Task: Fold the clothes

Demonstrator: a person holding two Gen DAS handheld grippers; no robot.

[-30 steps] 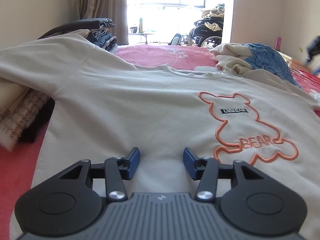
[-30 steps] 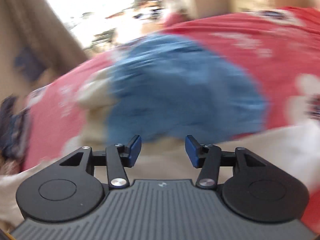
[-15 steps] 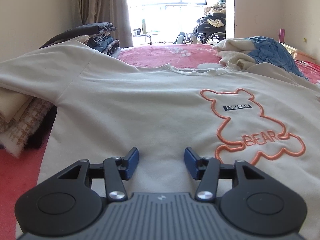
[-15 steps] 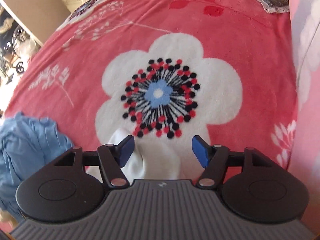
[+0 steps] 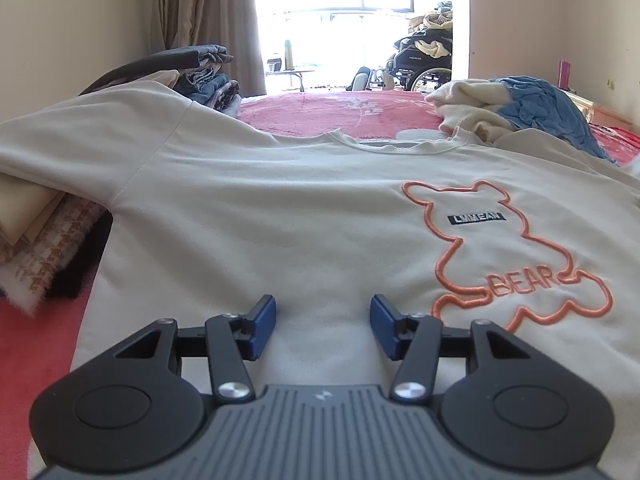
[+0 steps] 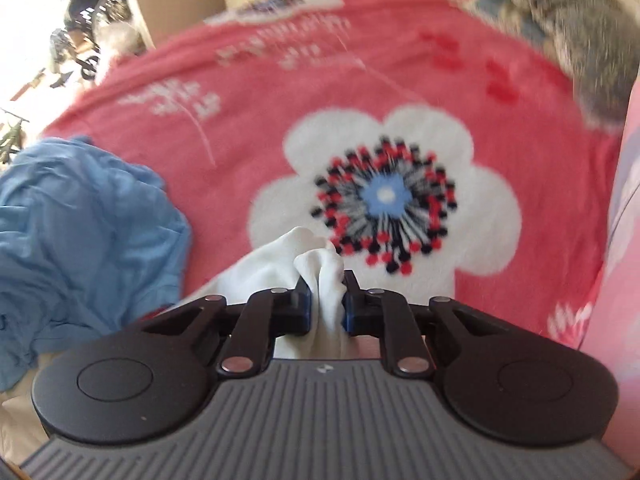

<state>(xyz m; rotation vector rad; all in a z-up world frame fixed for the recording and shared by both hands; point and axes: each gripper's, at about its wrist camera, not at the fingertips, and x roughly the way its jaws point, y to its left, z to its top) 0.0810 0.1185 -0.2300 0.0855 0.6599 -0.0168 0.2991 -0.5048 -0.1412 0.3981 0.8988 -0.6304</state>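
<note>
A cream sweatshirt with an orange bear outline lies spread flat on the red floral blanket. My left gripper hovers over its lower front, jaws apart, nothing between them. In the right wrist view my right gripper has its jaws closing on a bunched white end of the sweatshirt's sleeve, with the blue pads pressed against the cloth on both sides. The sleeve's end rises from the blanket near a big white flower print.
A crumpled blue garment lies left of the right gripper, also seen at the far right on a cream heap. Folded clothes are stacked at the left. Folded cream and houndstooth fabric sits under the left sleeve. A grey pillow lies far right.
My right gripper swung off the blue garment to the sleeve end on the flower print, then shut on the white cloth. The left gripper stayed over the sweatshirt.
</note>
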